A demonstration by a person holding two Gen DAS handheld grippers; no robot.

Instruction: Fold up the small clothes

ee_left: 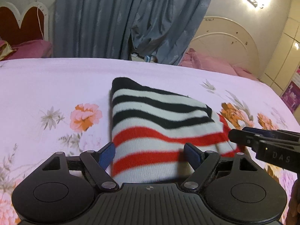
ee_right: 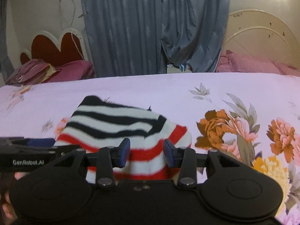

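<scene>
A: Lying folded on the floral bedsheet (ee_left: 56,78) is the striped garment (ee_left: 159,116), black-and-white bands at the far end, red-and-white bands nearest the cameras.

B: And the grippers?

A: The left gripper (ee_left: 150,154) is spread wide, with the near red-striped edge of the cloth between its blue pads (ee_left: 106,155); nothing is pinched. The right gripper (ee_right: 147,152) is also parted, straddling a raised hump of the same edge. I cannot tell whether its pads touch the fabric.

B: Anything crowding them?

A: Each gripper juts into the other's view from the side, close beside the garment. Beyond the bed hangs a blue-grey curtain (ee_right: 150,28), with a red scalloped headboard (ee_right: 56,46) on the left and a cream arched headboard (ee_right: 262,43) with pink pillows (ee_right: 247,61) on the right.
</scene>
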